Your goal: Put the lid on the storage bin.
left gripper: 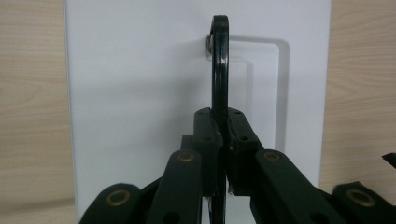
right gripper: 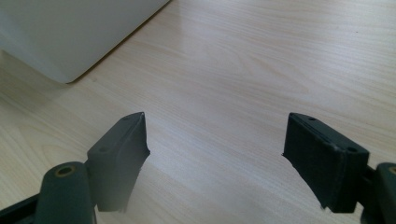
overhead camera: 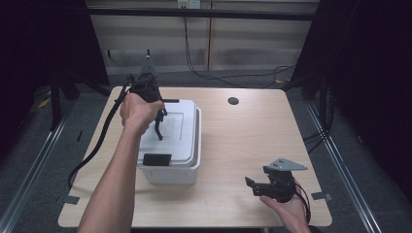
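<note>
The high view is dim, with black, underexposed sides and soft light falling from above onto the pale desk (overhead camera: pixel 243 141). A faint shadow lies beside the white box (overhead camera: pixel 187 145). The left gripper view is evenly lit; its near jaws are softly out of focus. In the right gripper view, the nearest jaw edges blur, and the wood grain is sharp.

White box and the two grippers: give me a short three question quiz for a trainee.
1. True or false: the left gripper is shut on the black handle of the white box.
2. How do the right gripper's jaws stand? A wide apart, B clamped on a cloth.
3. What does the right gripper hover over?

Key: 1 true. 2 A. 3 the wooden table, beside the box.
</note>
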`<state>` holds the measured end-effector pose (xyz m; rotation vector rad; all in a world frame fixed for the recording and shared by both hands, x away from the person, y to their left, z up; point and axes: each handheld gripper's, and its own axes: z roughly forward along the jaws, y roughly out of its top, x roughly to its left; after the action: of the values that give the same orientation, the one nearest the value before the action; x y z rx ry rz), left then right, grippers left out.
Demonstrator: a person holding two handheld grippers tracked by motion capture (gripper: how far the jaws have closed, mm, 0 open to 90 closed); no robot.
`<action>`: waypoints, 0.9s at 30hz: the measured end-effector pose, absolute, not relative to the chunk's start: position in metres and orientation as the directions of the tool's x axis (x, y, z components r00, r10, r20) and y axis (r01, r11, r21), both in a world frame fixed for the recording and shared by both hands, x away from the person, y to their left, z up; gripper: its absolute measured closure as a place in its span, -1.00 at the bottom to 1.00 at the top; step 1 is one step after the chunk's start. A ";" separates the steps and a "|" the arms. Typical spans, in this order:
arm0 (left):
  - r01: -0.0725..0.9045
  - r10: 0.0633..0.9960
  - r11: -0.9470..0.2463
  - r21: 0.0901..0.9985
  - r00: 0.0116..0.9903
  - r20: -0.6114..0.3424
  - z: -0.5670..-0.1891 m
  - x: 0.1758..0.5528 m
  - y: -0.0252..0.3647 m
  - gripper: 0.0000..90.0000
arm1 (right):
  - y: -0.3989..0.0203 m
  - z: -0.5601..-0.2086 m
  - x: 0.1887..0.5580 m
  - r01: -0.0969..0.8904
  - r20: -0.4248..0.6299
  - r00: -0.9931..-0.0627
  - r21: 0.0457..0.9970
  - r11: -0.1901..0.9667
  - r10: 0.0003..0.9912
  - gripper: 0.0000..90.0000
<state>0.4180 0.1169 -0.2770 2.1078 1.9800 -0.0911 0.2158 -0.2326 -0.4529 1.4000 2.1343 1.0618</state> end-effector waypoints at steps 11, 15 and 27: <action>0.988 0.974 -0.039 0.148 0.071 -0.214 -0.283 0.417 0.109 0.88 | -0.233 -0.453 0.216 0.613 0.091 -0.435 0.758 0.221 0.896 -0.53; 0.989 0.973 -0.042 0.145 0.073 -0.218 -0.284 0.417 0.107 0.88 | -0.233 -0.453 0.216 0.612 0.090 -0.436 0.759 0.222 0.896 -0.53; 0.988 0.974 -0.073 0.135 0.100 -0.206 -0.293 0.418 0.101 0.88 | -0.233 -0.453 0.216 0.612 0.088 -0.438 0.759 0.225 0.895 -0.53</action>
<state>0.4178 0.1009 -0.2929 2.1378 1.9581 -0.0886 0.2163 -0.2329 -0.4532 1.3950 2.1372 1.0599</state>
